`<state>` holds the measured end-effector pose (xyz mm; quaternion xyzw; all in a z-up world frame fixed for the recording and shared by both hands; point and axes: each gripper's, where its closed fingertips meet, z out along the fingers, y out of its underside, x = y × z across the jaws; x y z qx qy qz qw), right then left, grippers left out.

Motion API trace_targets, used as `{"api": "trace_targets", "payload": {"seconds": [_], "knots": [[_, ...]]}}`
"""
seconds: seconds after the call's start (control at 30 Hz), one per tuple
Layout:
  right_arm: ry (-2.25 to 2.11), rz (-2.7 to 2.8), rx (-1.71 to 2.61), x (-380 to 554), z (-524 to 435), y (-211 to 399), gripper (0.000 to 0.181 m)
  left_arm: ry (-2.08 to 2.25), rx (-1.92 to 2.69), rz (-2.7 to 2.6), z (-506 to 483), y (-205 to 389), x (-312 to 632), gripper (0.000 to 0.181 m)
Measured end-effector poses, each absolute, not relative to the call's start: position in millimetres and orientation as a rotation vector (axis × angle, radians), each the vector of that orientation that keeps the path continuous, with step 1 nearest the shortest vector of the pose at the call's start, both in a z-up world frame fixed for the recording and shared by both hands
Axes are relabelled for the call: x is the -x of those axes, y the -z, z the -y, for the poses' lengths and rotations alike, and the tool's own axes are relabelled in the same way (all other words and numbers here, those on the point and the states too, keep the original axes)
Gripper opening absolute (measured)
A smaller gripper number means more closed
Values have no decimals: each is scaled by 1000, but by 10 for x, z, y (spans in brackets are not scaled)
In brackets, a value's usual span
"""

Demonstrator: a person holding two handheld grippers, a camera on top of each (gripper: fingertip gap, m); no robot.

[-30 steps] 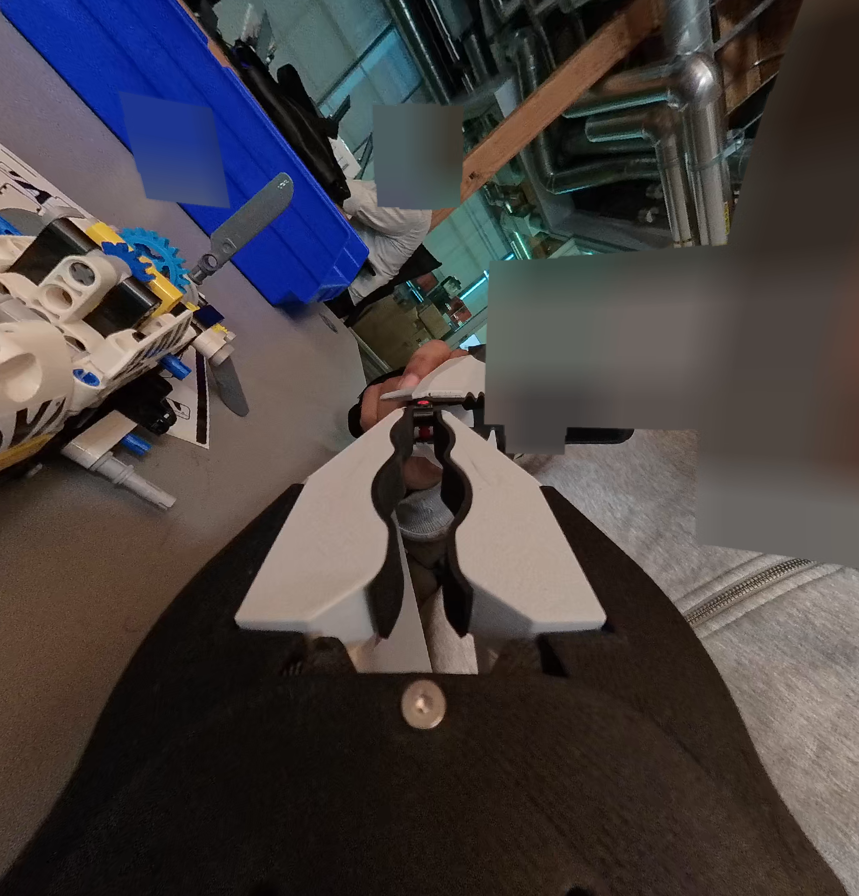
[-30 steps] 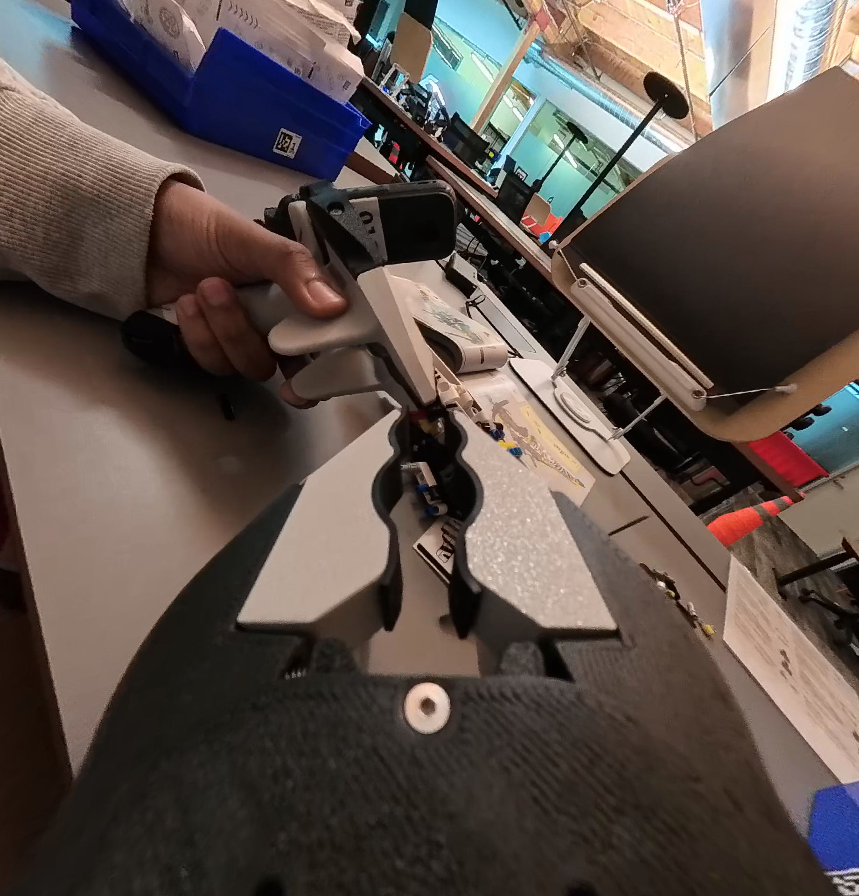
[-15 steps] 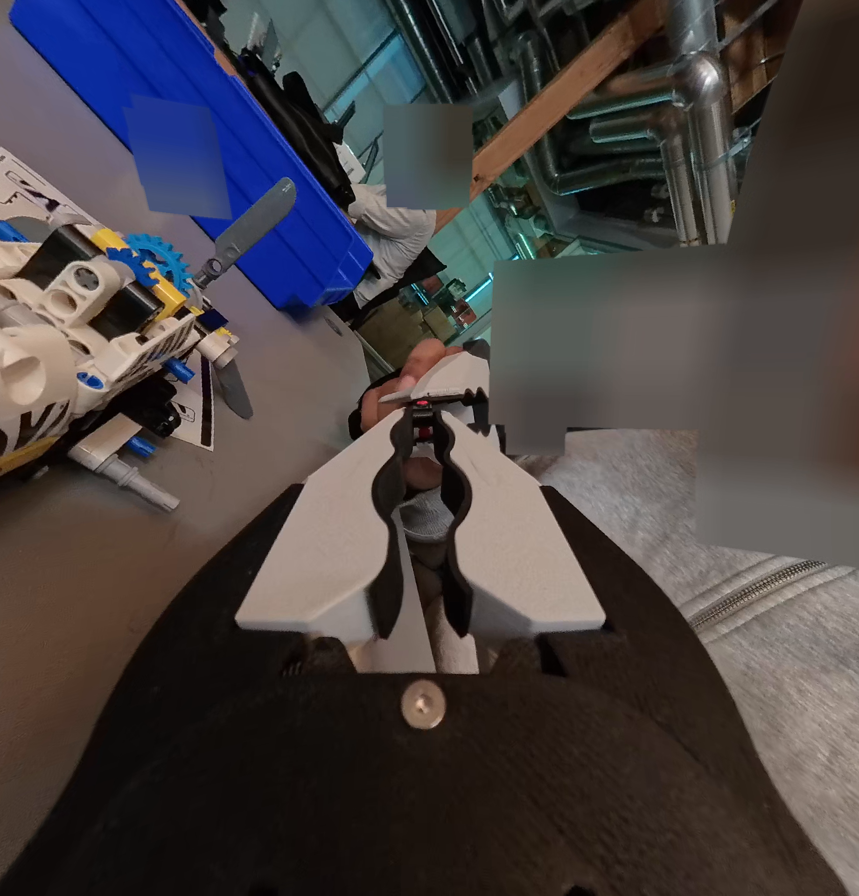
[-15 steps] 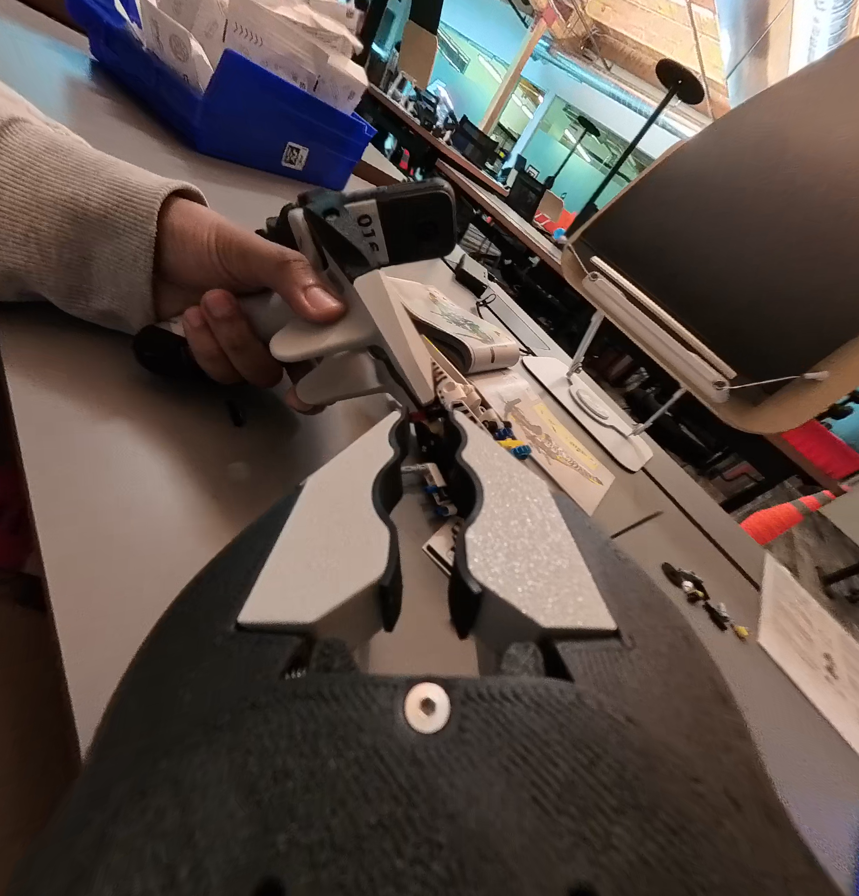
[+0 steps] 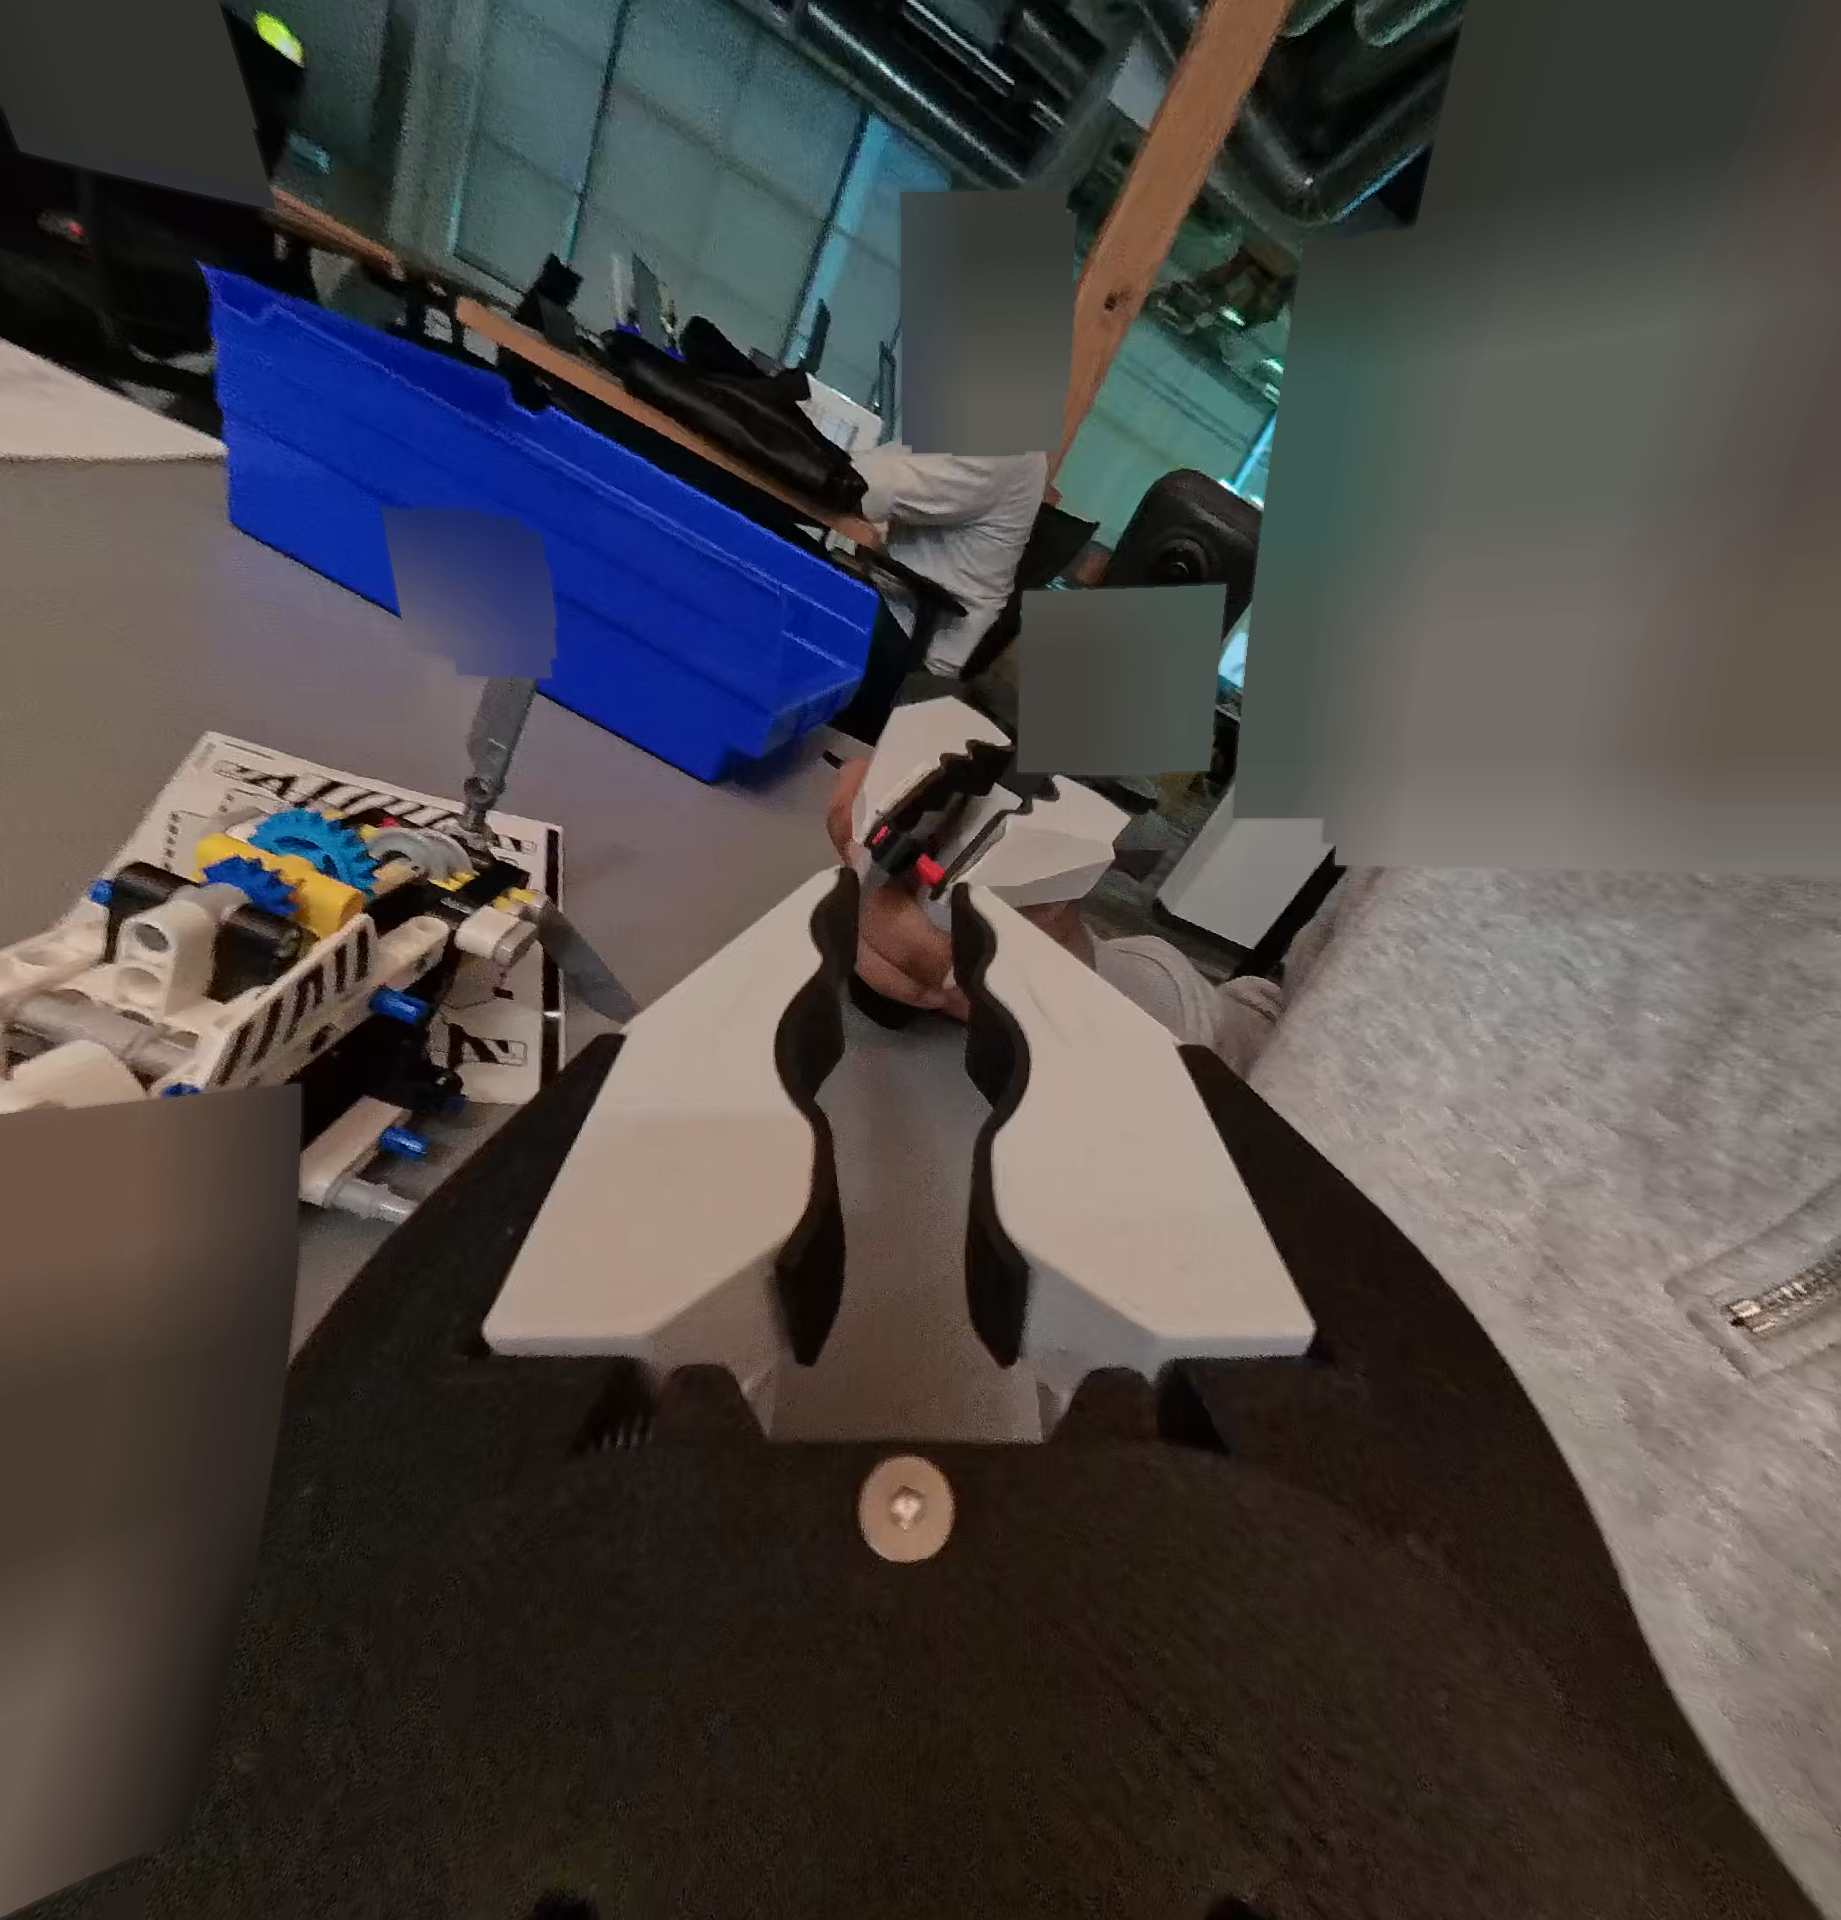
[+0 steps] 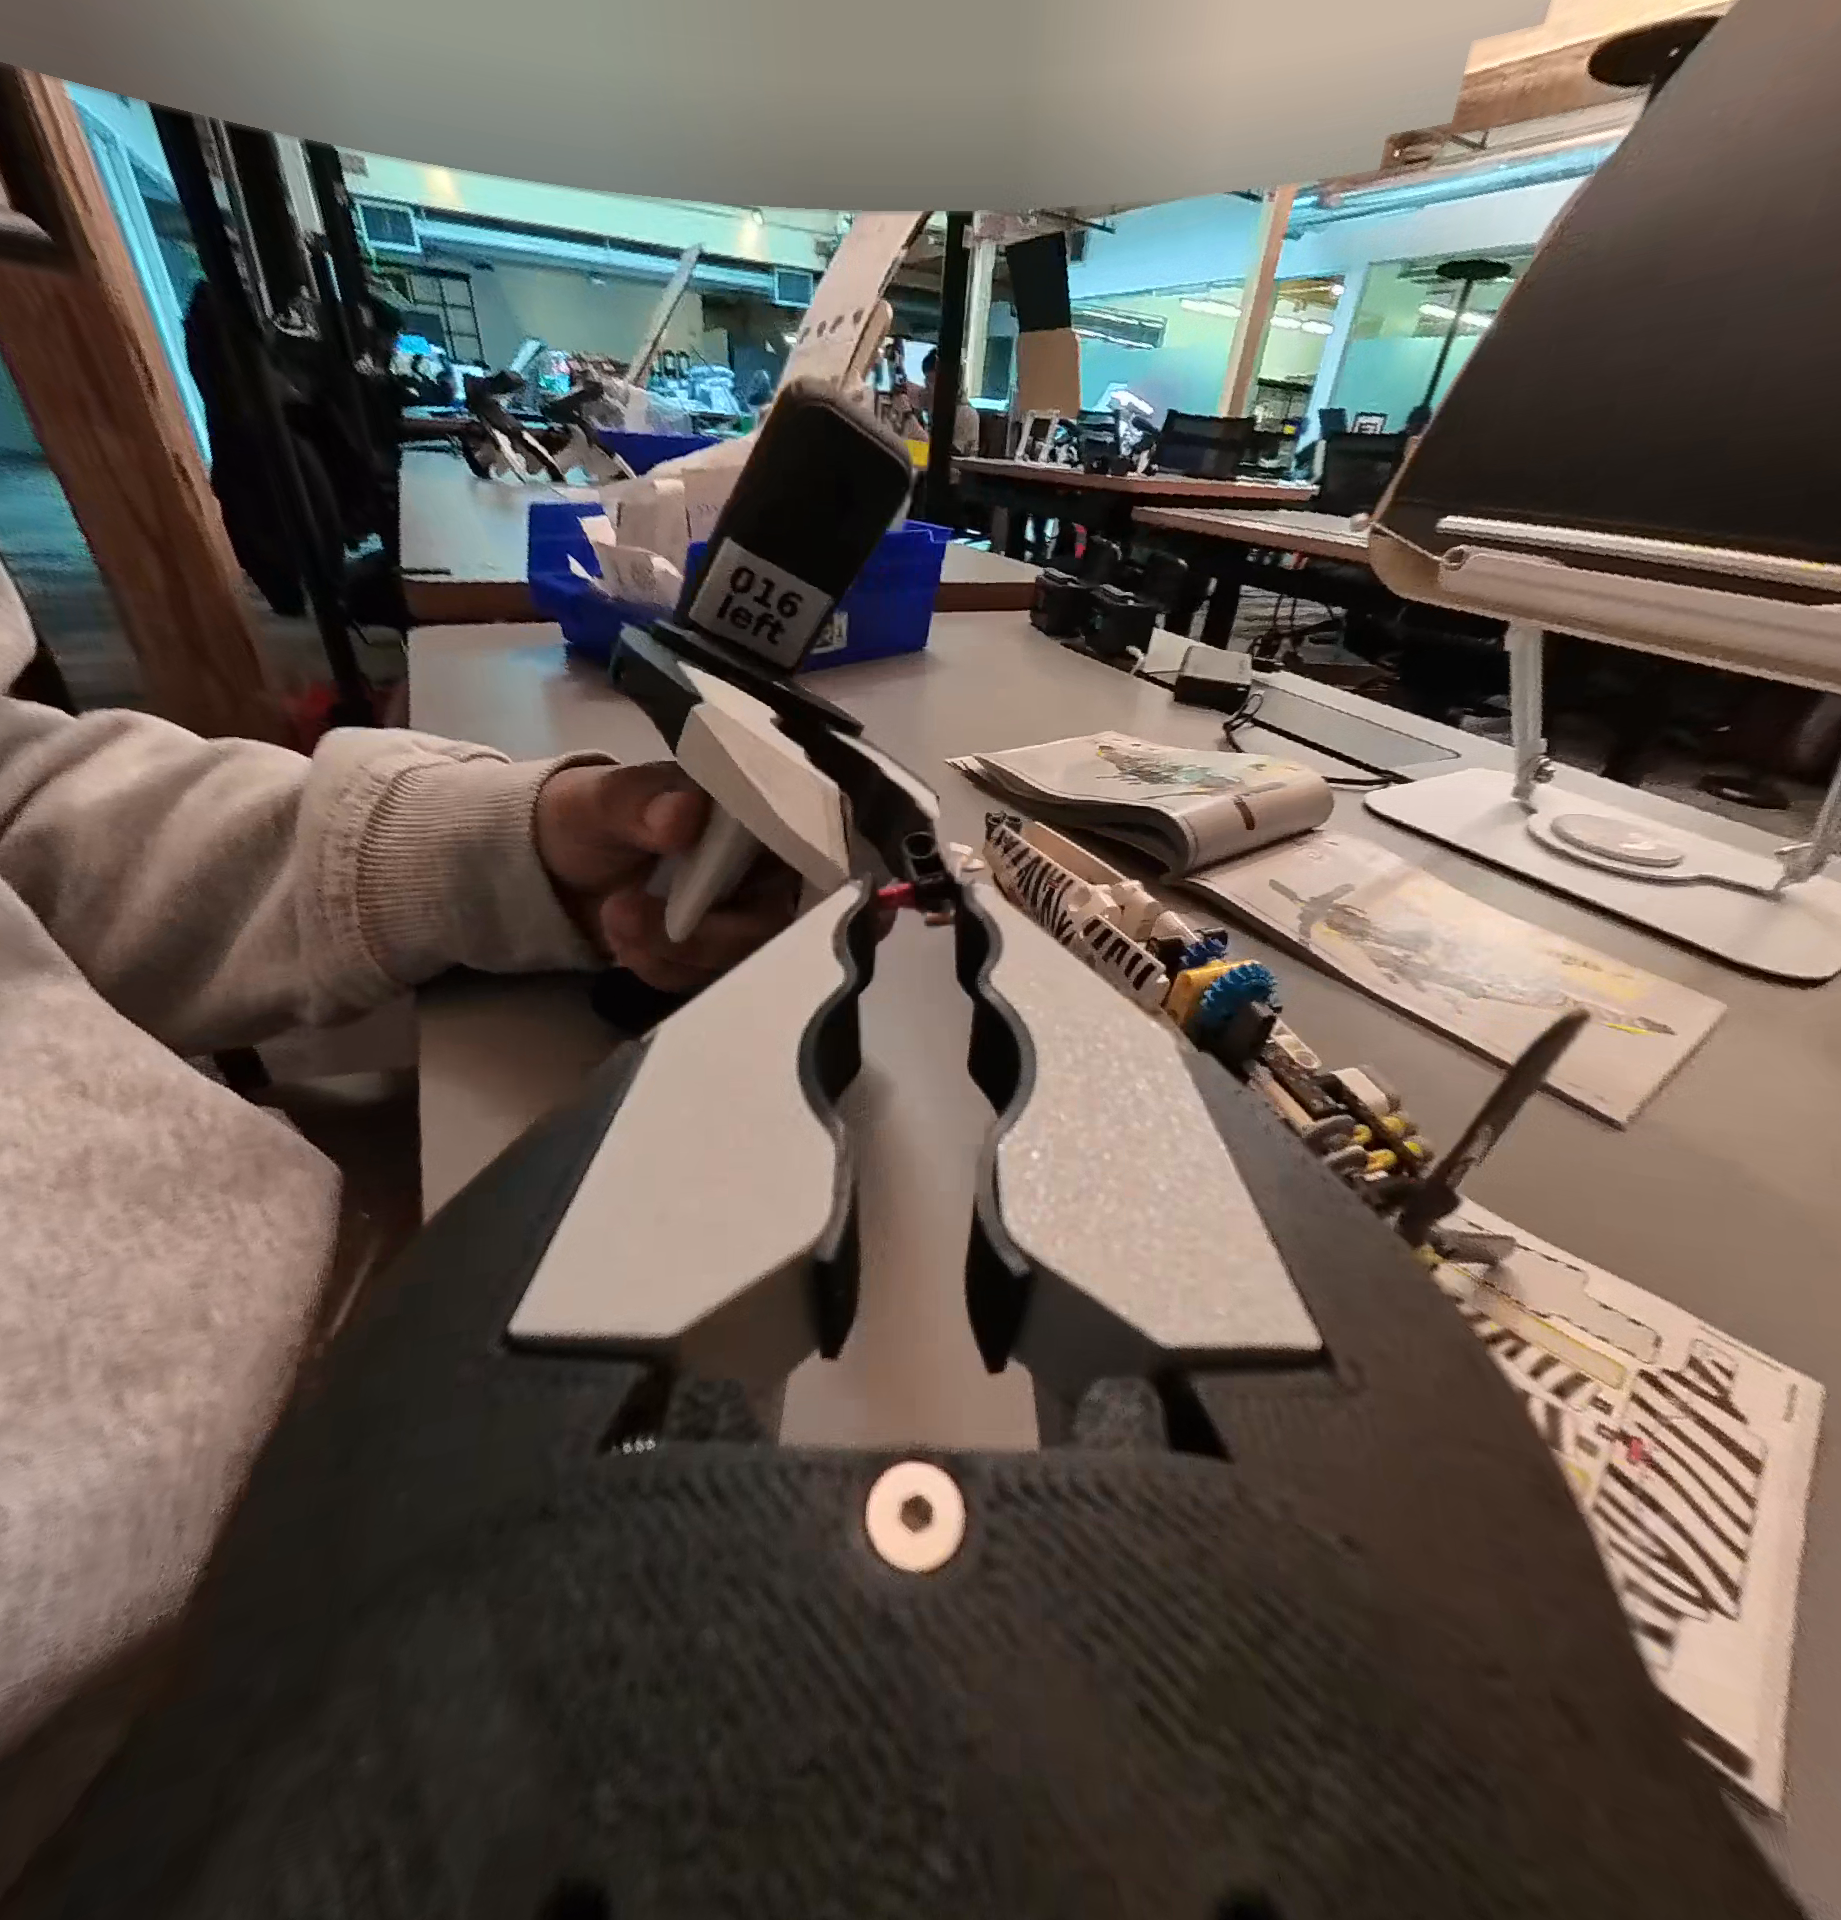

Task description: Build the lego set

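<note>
My right gripper [image 6: 911,894] is shut on a small black lego piece [image 6: 916,862] with red pins at its tips. It also shows in the left wrist view [image 5: 916,831] with the piece [image 5: 911,844]. My left gripper [image 5: 903,888] is open and empty, its jaws apart, facing the piece at close range. In the right wrist view it [image 6: 885,842] sits just beyond the piece. The white, black and yellow lego model [image 5: 220,956] with blue gears and a grey propeller blade [image 5: 500,717] lies on the grey table [image 5: 116,582], left of my left gripper. In the right wrist view the model [image 6: 1103,914] is right of my right gripper.
A sticker sheet [image 6: 1622,1403] lies under the model's tail. Instruction booklets [image 6: 1155,790] and a tablet stand [image 6: 1622,862] sit farther right. A blue bin [image 5: 583,540] stands at the back. The person's grey sweater [image 5: 1518,1143] fills the right side. The tips of both grippers are at nearly the same place.
My left gripper has opened and let go of the small piece, which both grippers held before. Both views have swung level. My right gripper keeps the piece.
</note>
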<state>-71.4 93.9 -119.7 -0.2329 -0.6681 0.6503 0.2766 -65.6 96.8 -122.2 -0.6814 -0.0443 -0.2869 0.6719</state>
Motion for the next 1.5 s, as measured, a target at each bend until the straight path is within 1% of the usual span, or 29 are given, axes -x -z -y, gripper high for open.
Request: {"api": "trace_targets", "payload": {"seconds": [0.27, 0.47, 0.6, 0.67, 0.8, 0.9, 1.0, 1.2, 1.43, 1.47, 1.5], "knots": [[-1826, 1889, 642, 678, -859, 1244, 13, 529, 1538, 39, -964, 1192, 636, 6], [-1857, 1886, 649, 671, -856, 1231, 13, 541, 1545, 28, -963, 1195, 633, 5], [-1860, 1830, 644, 685, -890, 1187, 24, 546, 1531, 12, -955, 1166, 612, 5], [-1882, 1825, 648, 683, -895, 1175, 26, 537, 1521, 1, -954, 1143, 601, 5], [-2083, 1749, 696, 656, -863, 1049, 30, 538, 1432, -36, -912, 987, 552, 5], [-2289, 1686, 739, 626, -801, 961, 23, 545, 1377, -38, -876, 895, 552, 5], [-2355, 1643, 742, 615, -765, 922, 18, 546, 1353, -34, -856, 858, 564, 5], [-2489, 1576, 752, 606, -739, 864, 20, 554, 1308, -31, -843, 787, 544, 5], [-2403, 1587, 646, 556, -725, 836, 14, 635, 1274, 1, -838, 744, 512, 5], [-2355, 1585, 731, 638, -758, 884, 10, 675, 1232, -30, -790, 681, 466, 0], [-2236, 1544, 910, 818, -871, 974, 0, 768, 1211, -96, -766, 638, 285, 0]]}}
